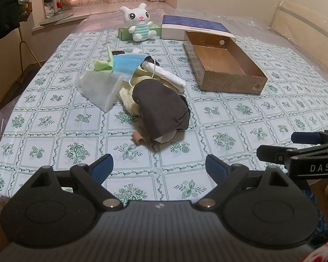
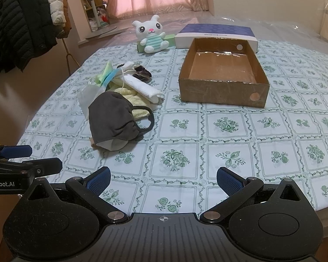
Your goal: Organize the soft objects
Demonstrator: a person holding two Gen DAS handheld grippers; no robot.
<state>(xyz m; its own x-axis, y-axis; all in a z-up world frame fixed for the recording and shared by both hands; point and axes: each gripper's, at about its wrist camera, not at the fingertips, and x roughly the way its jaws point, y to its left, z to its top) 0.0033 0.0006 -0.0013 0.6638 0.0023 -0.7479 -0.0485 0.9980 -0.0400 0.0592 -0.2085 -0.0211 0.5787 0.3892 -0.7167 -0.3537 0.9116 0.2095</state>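
Observation:
A pile of soft items lies mid-table: a dark grey face mask (image 1: 161, 109) (image 2: 113, 118) on top at the front, a yellow cloth (image 1: 129, 100) (image 2: 131, 95), a rolled white cloth (image 1: 168, 75) (image 2: 144, 88), a blue surgical mask (image 1: 129, 63), a green cloth (image 1: 102, 64) and a clear plastic bag (image 1: 99, 87). An open empty cardboard box (image 1: 220, 65) (image 2: 223, 74) stands to the right of the pile. My left gripper (image 1: 159, 168) is open and empty, near the front edge. My right gripper (image 2: 163, 178) is open and empty, beside it.
A white plush bunny (image 1: 137, 23) (image 2: 152, 35) sits at the back against a green box (image 1: 122, 32). A blue-and-white box lid (image 1: 194, 27) (image 2: 216, 35) lies behind the cardboard box. Jackets (image 2: 17, 24) hang on a rack left of the table. The floral tablecloth (image 2: 229, 142) covers the table.

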